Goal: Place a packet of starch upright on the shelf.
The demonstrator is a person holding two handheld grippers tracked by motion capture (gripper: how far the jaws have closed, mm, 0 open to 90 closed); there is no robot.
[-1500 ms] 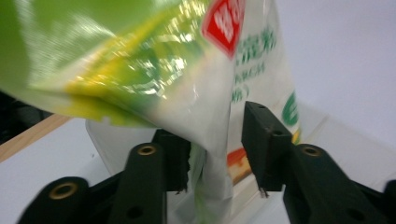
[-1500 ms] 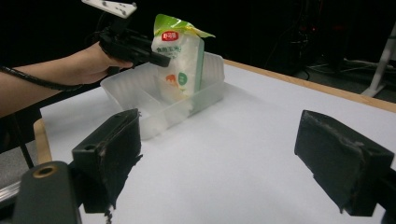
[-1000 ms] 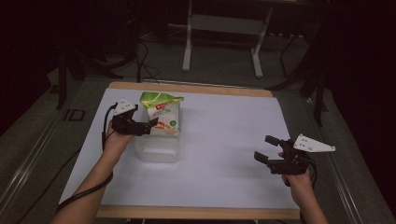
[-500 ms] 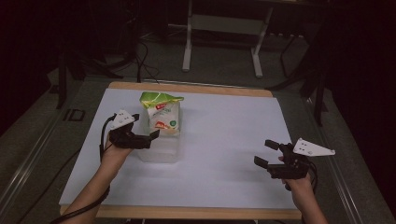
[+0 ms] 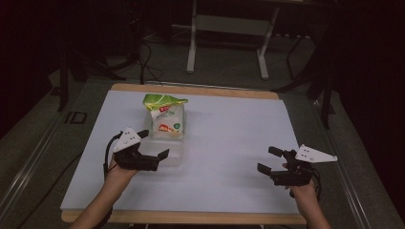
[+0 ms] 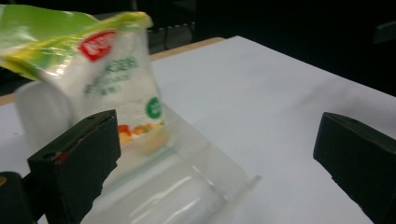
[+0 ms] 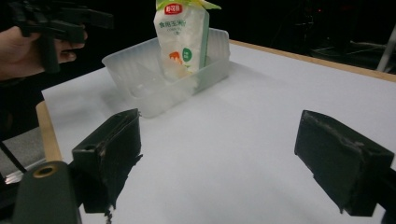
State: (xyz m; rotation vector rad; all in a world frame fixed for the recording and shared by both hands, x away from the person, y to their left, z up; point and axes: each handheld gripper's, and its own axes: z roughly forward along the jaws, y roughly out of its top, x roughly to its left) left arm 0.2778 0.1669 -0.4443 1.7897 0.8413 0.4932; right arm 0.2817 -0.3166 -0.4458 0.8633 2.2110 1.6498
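Item: snack bag (image 5: 166, 116), green-topped, standing upright in the far end of a clear plastic tub (image 5: 173, 151) on the desk (image 5: 229, 143). Likely light, soft, crinkly, slippery; best pinched at the crimped top. Left hand-held gripper (image 5: 152, 146) released beside the tub; right hand-held gripper (image 5: 268, 160) released, well apart.

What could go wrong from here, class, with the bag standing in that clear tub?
1. The bag stands upright, leaning at the far end of the clear tub; a nudge might tip it over.
2. The left gripper, jaws open, sits at the tub's near end; the light tub might slide on the white table.
3. The right gripper is far away, so it could not steady anything quickly.
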